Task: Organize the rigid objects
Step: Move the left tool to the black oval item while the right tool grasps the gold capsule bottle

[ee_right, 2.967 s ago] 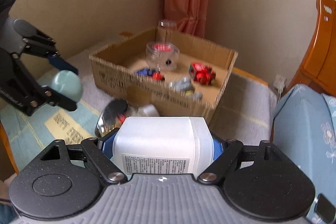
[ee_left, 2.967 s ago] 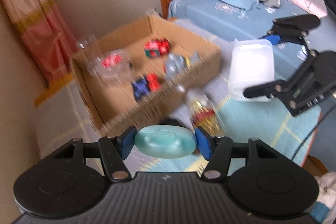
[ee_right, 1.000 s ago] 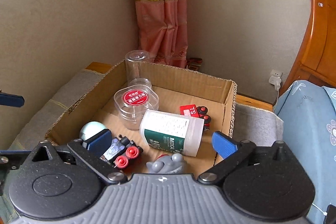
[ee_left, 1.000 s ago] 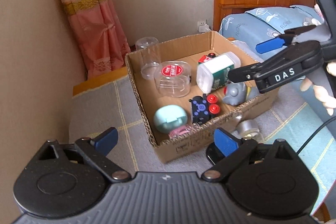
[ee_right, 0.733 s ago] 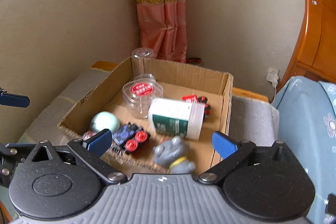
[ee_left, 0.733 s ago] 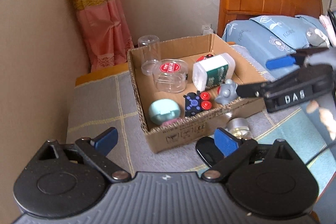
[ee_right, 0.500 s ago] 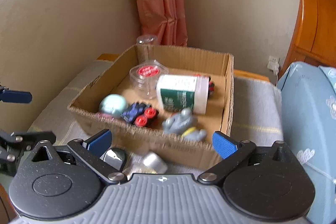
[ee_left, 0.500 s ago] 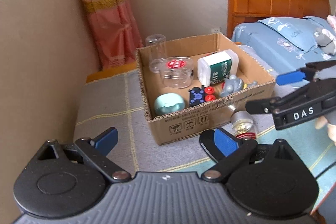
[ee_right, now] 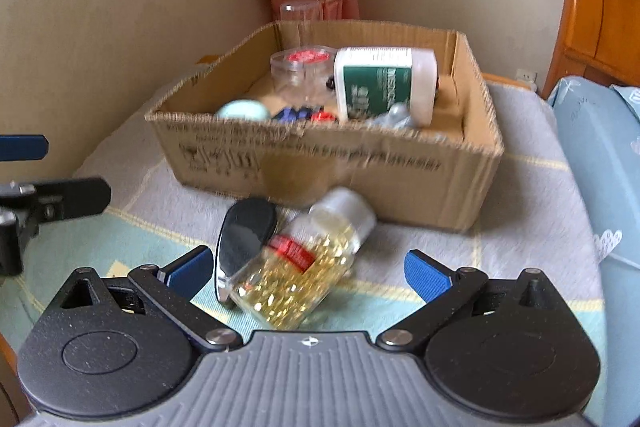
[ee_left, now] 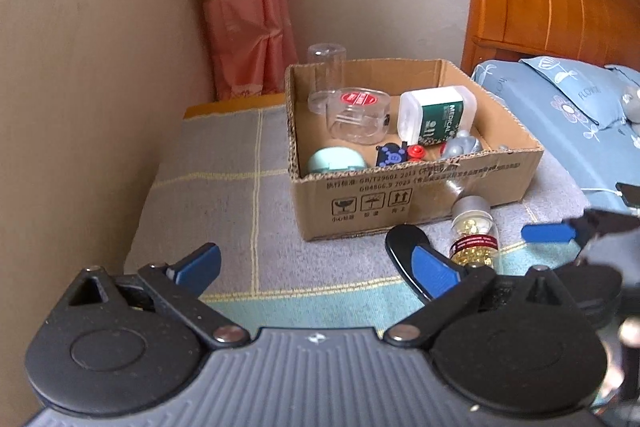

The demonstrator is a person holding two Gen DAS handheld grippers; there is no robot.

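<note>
Both tongs released, nothing held. Right gripper (ee_right: 308, 267) spread wide, pill bottle (ee_right: 304, 263) lying on its side between its fingers, black oval case (ee_right: 244, 231) touching the bottle toward the left finger. Left gripper (ee_left: 316, 267) spread; cardboard box (ee_left: 420, 195) ahead of it, holding white jar (ee_left: 438, 113), mint case (ee_left: 336, 159), clear tub (ee_left: 358, 115).

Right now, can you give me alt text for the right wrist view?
The open right hand-held gripper hovers over a capsule bottle lying beside a black case on the mat. Behind them is a cardboard box holding a white bottle and toys.
</note>
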